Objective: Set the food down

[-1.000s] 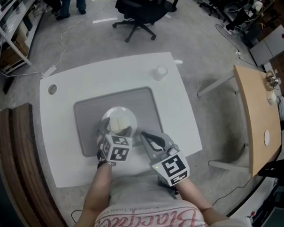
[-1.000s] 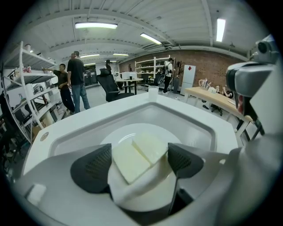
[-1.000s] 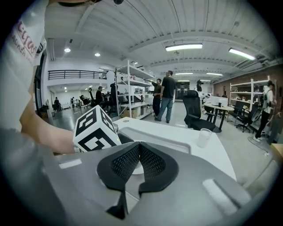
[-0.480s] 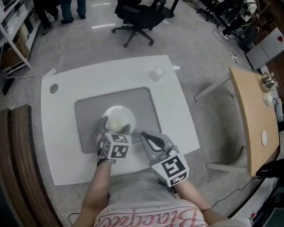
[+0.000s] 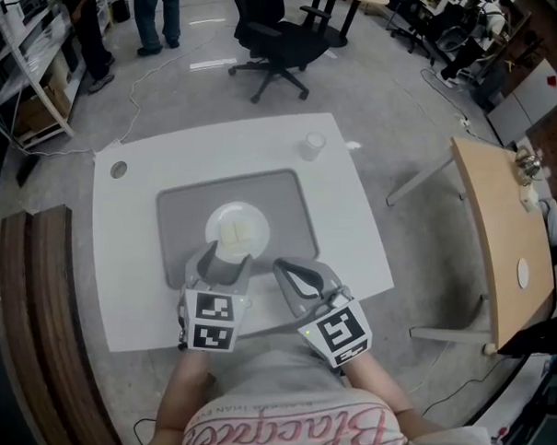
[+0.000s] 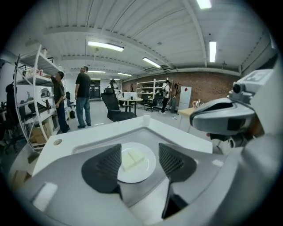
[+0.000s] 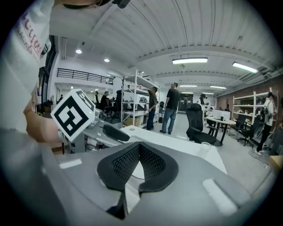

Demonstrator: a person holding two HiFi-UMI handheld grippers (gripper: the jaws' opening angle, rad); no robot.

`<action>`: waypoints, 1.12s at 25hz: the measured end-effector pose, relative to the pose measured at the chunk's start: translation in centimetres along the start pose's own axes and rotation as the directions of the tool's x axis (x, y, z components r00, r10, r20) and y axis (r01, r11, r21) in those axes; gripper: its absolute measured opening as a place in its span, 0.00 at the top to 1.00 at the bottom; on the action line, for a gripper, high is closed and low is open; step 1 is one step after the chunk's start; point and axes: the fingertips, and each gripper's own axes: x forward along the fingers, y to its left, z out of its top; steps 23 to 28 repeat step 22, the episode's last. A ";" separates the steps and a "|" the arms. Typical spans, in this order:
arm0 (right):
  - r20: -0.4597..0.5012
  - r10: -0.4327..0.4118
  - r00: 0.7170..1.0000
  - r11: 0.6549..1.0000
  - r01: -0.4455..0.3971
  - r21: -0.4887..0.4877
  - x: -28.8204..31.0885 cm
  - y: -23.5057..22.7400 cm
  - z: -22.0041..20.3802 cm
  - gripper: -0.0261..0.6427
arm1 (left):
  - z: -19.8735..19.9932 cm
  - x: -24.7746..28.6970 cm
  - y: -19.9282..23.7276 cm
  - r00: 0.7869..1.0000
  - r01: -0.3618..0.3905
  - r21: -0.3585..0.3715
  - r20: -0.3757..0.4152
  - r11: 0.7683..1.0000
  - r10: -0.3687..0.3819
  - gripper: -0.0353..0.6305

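White square table carries a grey rectangular rubber-looking mat, which takes up most of the middle. My left gripper sits at the mat's near edge, just short of the plate and not touching it. Its jaws are apart and closing on nothing, and the left gripper view shows only the plate beyond the gap. My right gripper is beside it over the near edge of the mat, pads pressed together and empty. The round white plate lies flat on the mat, near its centre. On it are two pale yellowish food slabs, side by side and touching; I can't tell what they are. So the food looks already set down. Handling guess: the plate is stiff, probably ceramic, so smooth, chippable and moderately heavy for a rim pinch. If I have to move it, I'd pinch the near rim square on and keep it level. The slabs look light, soft and loose, so they would slide if it tilts. I wouldn't pinch them directly.
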 end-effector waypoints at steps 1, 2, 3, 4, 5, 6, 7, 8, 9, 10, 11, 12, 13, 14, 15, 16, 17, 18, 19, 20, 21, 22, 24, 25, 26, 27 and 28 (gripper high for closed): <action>0.006 -0.002 1.000 1.000 0.002 -0.003 -0.1 -0.1 0.1 0.96 | 0.4 -0.6 -0.1 1.000 -0.006 0.006 0.015 1.000 0.006 0.57; 0.012 -0.004 1.000 1.000 0.004 -0.002 -0.1 -0.2 0.1 0.96 | 0.8 -1.2 -0.2 1.000 -0.012 0.011 0.027 1.000 0.012 0.59; 0.018 -0.006 1.000 1.000 0.006 0.003 -0.1 -0.4 0.2 0.96 | 1.1 -1.7 -0.3 0.999 -0.018 0.014 0.038 1.000 0.017 0.62; 0.024 -0.007 1.000 1.000 0.006 0.008 -0.1 -0.5 0.3 0.96 | 1.3 -2.1 -0.3 0.999 -0.021 0.014 0.047 1.000 0.021 0.65; 0.029 -0.005 1.000 1.000 0.004 0.011 0.0 -0.6 0.4 0.96 | 1.5 -2.6 -0.4 0.998 -0.025 0.010 0.057 1.000 0.024 0.68; 0.034 -0.001 0.999 1.000 0.001 0.011 0.1 -0.6 0.5 0.96 | 1.7 -3.1 -0.3 0.997 -0.029 0.003 0.068 1.000 0.029 0.72; 0.040 0.004 0.999 1.000 -0.004 0.008 0.3 -0.6 0.7 0.96 | 2.0 -3.5 -0.3 0.996 -0.035 -0.005 0.078 0.999 0.036 0.77; 0.045 0.010 0.999 1.000 -0.011 0.006 0.4 -0.5 0.8 0.96 | 2.2 -3.9 -0.4 0.995 -0.043 -0.011 0.086 0.999 0.043 0.82; 0.050 0.018 0.999 1.000 -0.018 0.005 0.6 -0.4 0.9 0.96 | 2.4 -4.3 -0.3 0.994 -0.051 -0.014 0.092 0.999 0.052 0.86; 0.056 0.026 0.998 1.000 -0.026 0.004 0.7 -0.2 1.1 0.96 | 2.5 -4.6 -0.3 0.994 -0.058 -0.016 0.096 0.998 0.060 0.92; 0.063 0.034 0.997 0.999 -0.034 0.001 0.9 0.0 1.3 0.96 | 2.6 -4.8 -0.3 0.993 -0.064 -0.017 0.098 0.998 0.065 0.95; 0.072 0.042 0.997 0.999 -0.041 -0.003 1.0 0.2 1.5 0.96 | 2.7 -5.0 -0.3 0.993 -0.066 -0.018 0.101 0.998 0.068 0.95; 0.079 0.050 0.996 0.999 -0.049 -0.009 1.1 0.4 1.8 0.96 | 2.8 -5.2 -0.2 0.992 -0.066 -0.024 0.106 0.998 0.068 0.95; 0.084 0.059 0.995 0.998 -0.057 -0.016 1.1 0.7 2.0 0.96 | 2.9 -5.4 -0.2 0.991 -0.062 -0.035 0.116 0.997 0.066 0.95; 0.085 0.068 0.994 0.998 -0.067 -0.022 1.1 0.9 2.0 0.96 | 3.0 -5.6 -0.2 0.990 -0.057 -0.049 0.127 0.997 0.063 0.95; 0.083 0.078 0.993 0.997 -0.076 -0.027 1.0 1.2 2.0 0.96 | 3.1 -5.8 -0.3 0.989 -0.052 -0.062 0.137 0.997 0.060 0.95; 0.080 0.085 0.993 0.996 -0.083 -0.029 1.0 1.4 1.9 0.96 | 3.1 -6.0 -0.4 0.988 -0.049 -0.070 0.145 0.996 0.059 0.95; 0.079 0.091 0.993 0.996 -0.089 -0.028 0.9 1.6 1.9 0.96 | 3.1 -6.2 -0.4 0.987 -0.048 -0.074 0.149 0.996 0.059 0.95; 0.081 0.095 0.992 0.995 -0.093 -0.026 0.9 1.7 1.9 0.96 | 3.2 -6.4 -0.5 0.987 -0.050 -0.075 0.151 0.996 0.060 0.95; 0.084 0.099 0.992 0.995 -0.097 -0.025 0.8 1.8 1.9 0.96 | 3.2 -6.5 -0.5 0.986 -0.052 -0.075 0.153 0.996 0.063 0.95; 0.089 0.102 0.991 0.995 -0.100 -0.025 0.7 1.9 2.0 0.96 | 3.3 -6.6 -0.6 0.986 -0.055 -0.075 0.154 0.996 0.066 0.95; 0.094 0.106 0.990 0.994 -0.104 -0.026 0.6 1.9 2.1 0.96 | 3.3 -6.7 -0.6 0.985 -0.058 -0.076 0.155 0.995 0.070 0.95; 0.094 0.106 0.990 0.994 -0.104 -0.026 0.6 1.9 2.1 0.96 | 3.3 -6.7 -0.6 0.985 -0.058 -0.076 0.155 0.995 0.070 0.95; 0.094 0.106 0.990 0.994 -0.104 -0.026 0.6 1.9 2.1 0.96 | 3.3 -6.7 -0.6 0.985 -0.058 -0.076 0.155 0.995 0.070 0.95; 0.094 0.106 0.990 0.994 -0.104 -0.026 0.6 1.9 2.1 0.96 | 3.3 -6.7 -0.6 0.985 -0.058 -0.076 0.155 0.995 0.070 0.95; 0.094 0.106 0.990 0.994 -0.104 -0.026 0.6 1.9 2.1 0.96 | 3.3 -6.7 -0.6 0.985 -0.058 -0.076 0.155 0.995 0.070 0.95; 0.094 0.106 0.990 0.994 -0.104 -0.026 0.6 1.9 2.1 0.96 | 3.3 -6.7 -0.6 0.985 -0.058 -0.076 0.155 0.995 0.070 0.95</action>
